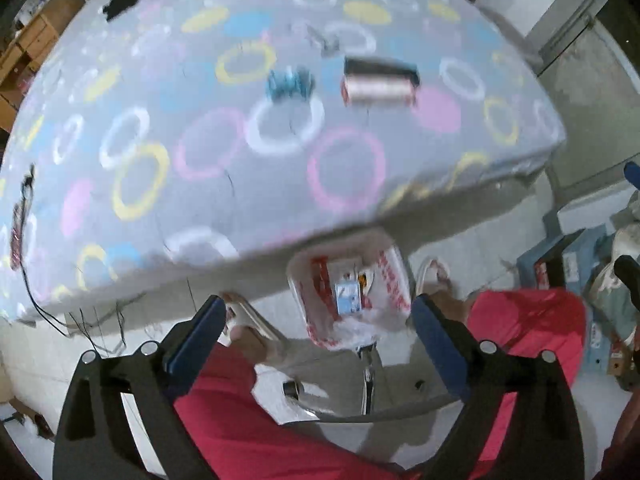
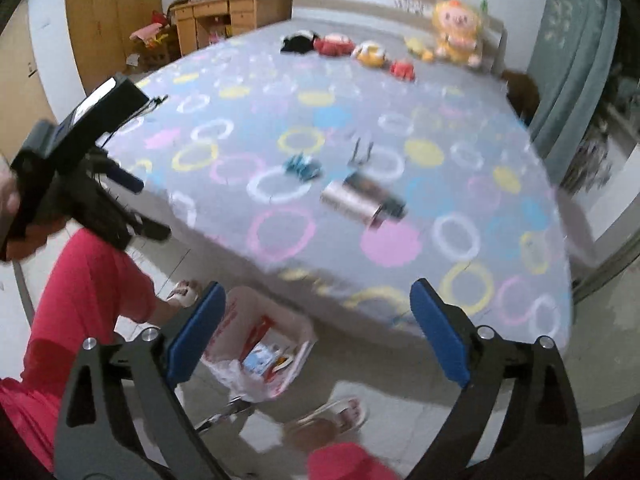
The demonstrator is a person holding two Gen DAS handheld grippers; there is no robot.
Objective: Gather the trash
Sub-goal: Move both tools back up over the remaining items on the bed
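With both the left gripper and right gripper wide and empty, the can lies on the bed at 12 o'clock, long axis crosswise, seemingly nearer the right one.

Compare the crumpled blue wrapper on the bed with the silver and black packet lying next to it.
The crumpled blue wrapper is small and scrunched into a ragged lump; the silver and black packet is larger and keeps a smooth, roughly cylindrical shape. The wrapper is blue throughout, while the packet is silver with a dark end. Both lie loose on the ring-patterned grey bedsheet, apart from each other and untouched by either tongs.
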